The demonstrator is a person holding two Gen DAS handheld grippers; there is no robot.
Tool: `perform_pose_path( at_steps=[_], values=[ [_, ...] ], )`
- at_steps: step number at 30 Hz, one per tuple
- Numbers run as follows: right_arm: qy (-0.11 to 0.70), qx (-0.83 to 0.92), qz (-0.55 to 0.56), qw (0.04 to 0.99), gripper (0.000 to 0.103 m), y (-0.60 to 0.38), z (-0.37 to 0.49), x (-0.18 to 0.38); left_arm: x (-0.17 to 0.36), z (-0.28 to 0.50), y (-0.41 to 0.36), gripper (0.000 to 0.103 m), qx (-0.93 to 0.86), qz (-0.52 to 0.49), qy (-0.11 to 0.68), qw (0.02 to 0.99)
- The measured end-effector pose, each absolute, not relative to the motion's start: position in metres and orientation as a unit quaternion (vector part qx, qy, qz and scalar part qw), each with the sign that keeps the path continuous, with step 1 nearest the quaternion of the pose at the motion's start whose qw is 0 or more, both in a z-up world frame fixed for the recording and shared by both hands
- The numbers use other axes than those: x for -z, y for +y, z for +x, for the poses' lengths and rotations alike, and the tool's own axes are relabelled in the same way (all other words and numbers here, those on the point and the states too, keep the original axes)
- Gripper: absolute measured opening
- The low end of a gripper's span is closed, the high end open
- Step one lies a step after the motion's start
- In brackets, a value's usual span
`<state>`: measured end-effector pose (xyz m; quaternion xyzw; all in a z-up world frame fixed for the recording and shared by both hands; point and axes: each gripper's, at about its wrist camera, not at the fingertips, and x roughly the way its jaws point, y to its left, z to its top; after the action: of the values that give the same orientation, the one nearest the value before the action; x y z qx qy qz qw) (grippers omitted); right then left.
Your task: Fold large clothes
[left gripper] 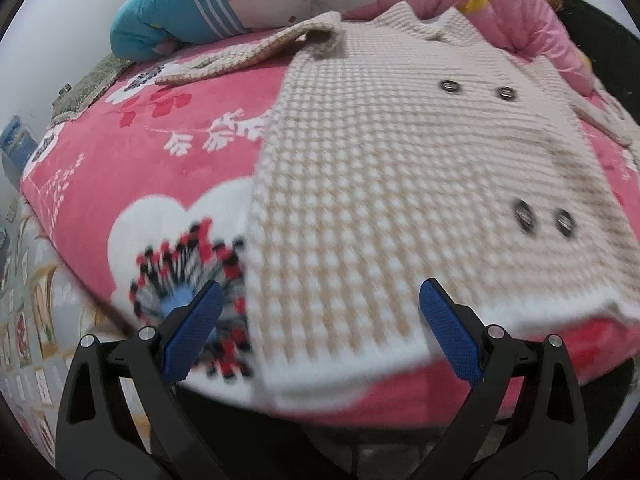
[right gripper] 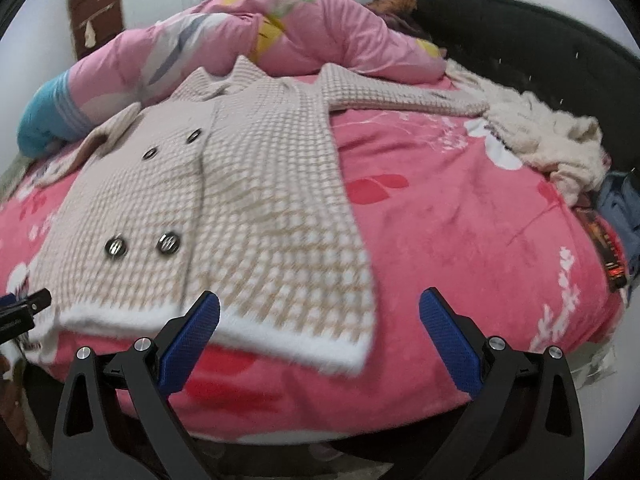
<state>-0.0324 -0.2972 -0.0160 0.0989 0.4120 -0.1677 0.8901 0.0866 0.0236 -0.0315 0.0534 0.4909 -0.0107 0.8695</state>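
The checked coat (right gripper: 224, 208) lies spread flat, buttons up, on the pink bed (right gripper: 460, 208), its hem at the near edge so both wide-open, empty tongs, left (left gripper: 320, 332) and right (right gripper: 320, 336), can reach it.

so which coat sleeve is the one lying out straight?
The far-right sleeve, stretched flat across the pink blanket toward the crumpled white garment; the other sleeve lies angled.
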Motion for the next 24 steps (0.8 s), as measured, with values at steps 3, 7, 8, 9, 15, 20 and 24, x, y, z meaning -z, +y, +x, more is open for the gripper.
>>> perform_pose_path(
  at_steps=[3,7,8,9,15,20,24],
  values=[
    [0.426,0.149,0.113,0.885,0.097,-0.315,-0.008,0.025,0.042,0.113,0.028,0.095,0.002,0.057,0.495,0.867],
    [0.458,0.109,0.156,0.868,0.097,-0.335,0.029,0.054,0.057,0.136,0.034,0.097,0.010,0.042,0.516,0.855],
    [0.469,0.102,0.165,0.862,0.097,-0.338,0.036,0.063,0.059,0.138,0.036,0.097,0.013,0.035,0.520,0.853],
    [0.478,0.101,0.168,0.856,0.097,-0.340,0.041,0.070,0.060,0.139,0.040,0.097,0.019,0.023,0.523,0.852],
    [0.479,0.095,0.143,0.861,0.097,-0.330,0.039,0.080,0.065,0.137,0.052,0.097,0.048,-0.004,0.518,0.854],
    [0.473,0.071,0.173,0.861,0.097,-0.340,0.033,0.083,0.066,0.133,0.051,0.097,0.052,0.008,0.512,0.857],
    [0.460,0.065,0.172,0.869,0.098,-0.341,0.031,0.086,0.067,0.129,0.052,0.097,0.056,0.010,0.508,0.859]
  ],
)
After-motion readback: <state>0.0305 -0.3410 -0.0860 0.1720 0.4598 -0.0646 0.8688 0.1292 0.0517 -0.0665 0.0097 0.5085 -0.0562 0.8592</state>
